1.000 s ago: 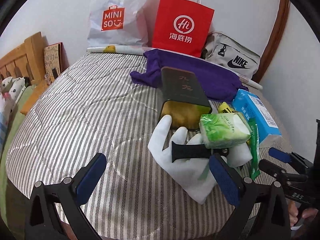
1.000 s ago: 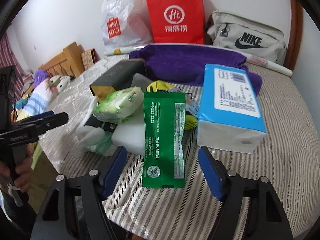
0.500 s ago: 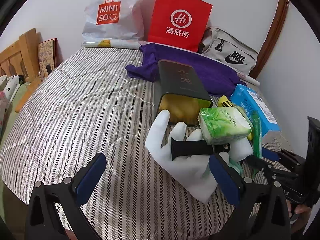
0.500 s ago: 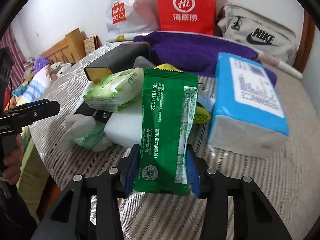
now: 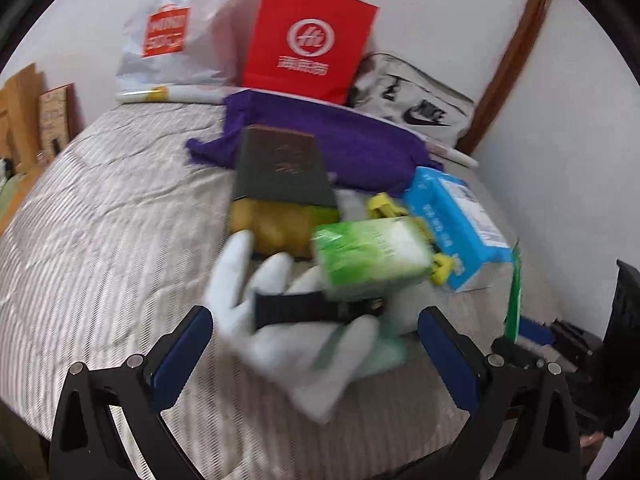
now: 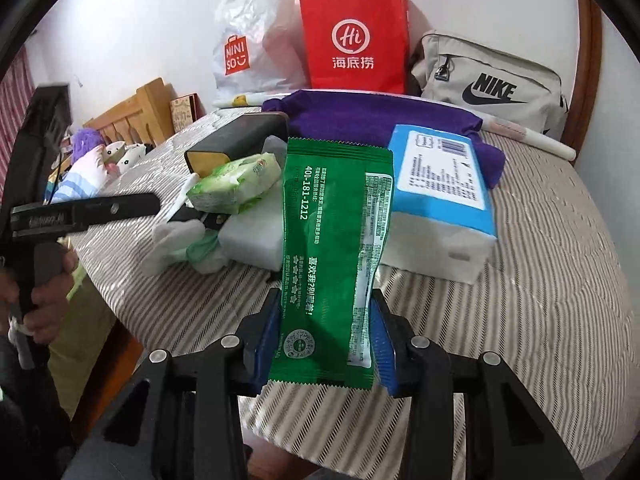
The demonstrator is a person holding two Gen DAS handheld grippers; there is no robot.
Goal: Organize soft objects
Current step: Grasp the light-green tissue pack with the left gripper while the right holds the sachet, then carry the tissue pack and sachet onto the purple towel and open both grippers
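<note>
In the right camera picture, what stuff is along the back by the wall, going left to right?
White Miniso bag → red paper bag → grey Nike bag.

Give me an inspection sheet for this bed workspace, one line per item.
Surface: striped quilt on a bed.
Job's things: green packet lifted, clamped at its lower end; white glove, light green tissue pack, blue tissue pack, purple cloth lying on the quilt.
Clutter: dark box, black strap on the glove.
Grippers: right gripper shut on the packet; left gripper open, empty, around the glove.
Cables: nothing seen.
Surroundings: red paper bag, white plastic bag, grey bag against the wall.
</note>
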